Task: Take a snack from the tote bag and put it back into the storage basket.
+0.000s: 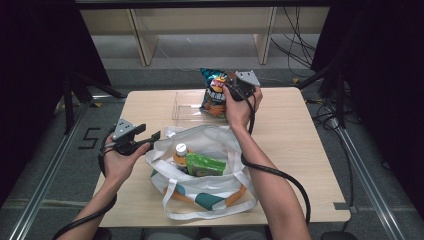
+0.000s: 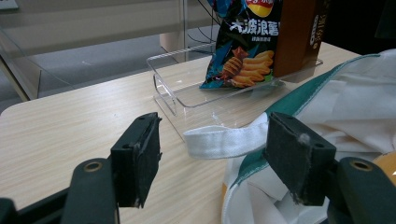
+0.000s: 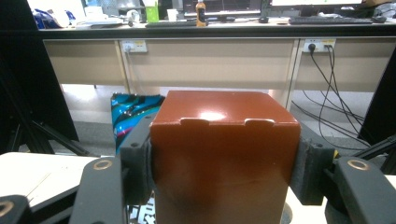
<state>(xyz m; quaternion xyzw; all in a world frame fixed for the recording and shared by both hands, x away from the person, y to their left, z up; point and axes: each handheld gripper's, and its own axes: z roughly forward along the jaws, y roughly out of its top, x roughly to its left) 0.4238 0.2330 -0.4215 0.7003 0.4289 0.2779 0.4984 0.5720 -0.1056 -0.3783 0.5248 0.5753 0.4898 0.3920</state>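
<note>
The right gripper has its black jaws pressed against both sides of a reddish-brown cardboard box, held upright over the clear plastic tray at the table's far edge. A dark blue crisp bag stands in that tray, touching the box. The left gripper stands wide open with nothing gripped, a white strap of the white fabric tote bag between its pads. Inside the bag lie an orange bottle and a green carton.
</note>
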